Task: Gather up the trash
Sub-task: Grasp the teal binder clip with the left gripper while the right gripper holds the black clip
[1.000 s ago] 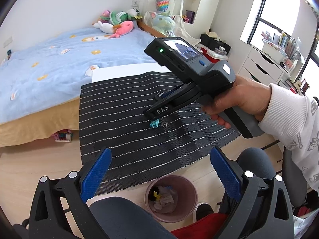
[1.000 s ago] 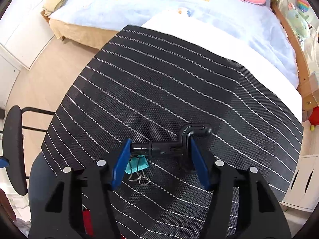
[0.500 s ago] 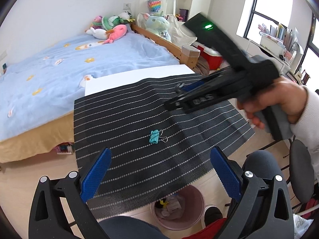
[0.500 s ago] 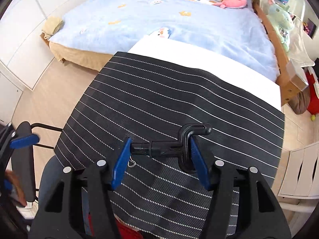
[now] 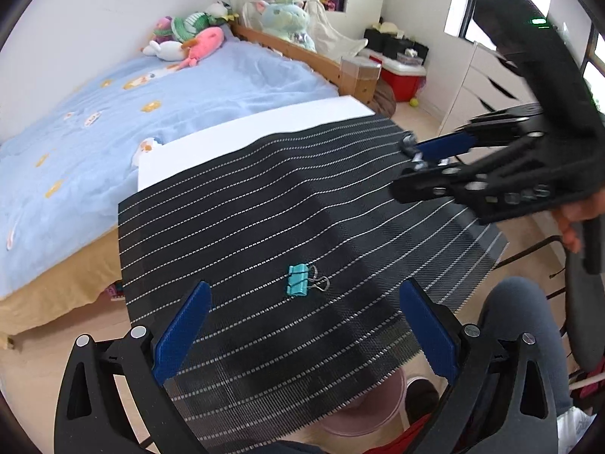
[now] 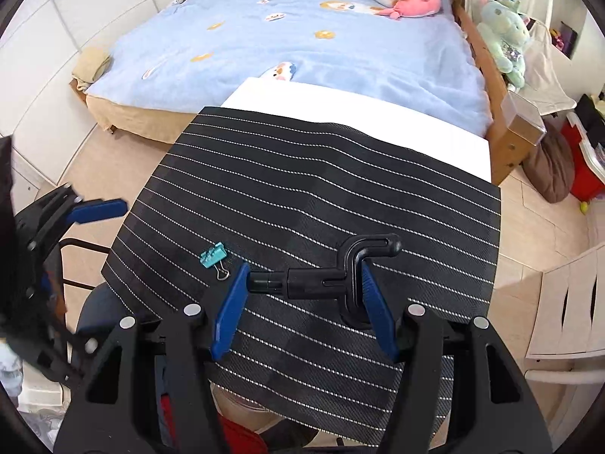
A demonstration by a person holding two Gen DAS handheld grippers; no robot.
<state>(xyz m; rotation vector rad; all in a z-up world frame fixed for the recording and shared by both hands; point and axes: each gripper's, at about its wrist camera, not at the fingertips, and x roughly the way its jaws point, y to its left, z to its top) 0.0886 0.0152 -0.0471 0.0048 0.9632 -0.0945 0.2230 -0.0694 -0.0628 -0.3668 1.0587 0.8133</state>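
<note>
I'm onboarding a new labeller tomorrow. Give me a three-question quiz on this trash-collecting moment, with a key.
1. True or false: the right gripper is shut on a black plastic part.
2. Which item lies loose on the striped mat?
A. a teal binder clip
B. a pencil
C. a coin
3. Fill in: the left gripper has its jaws ____ with nothing between them.

Key: 1 true; 2 A; 3 open.
</note>
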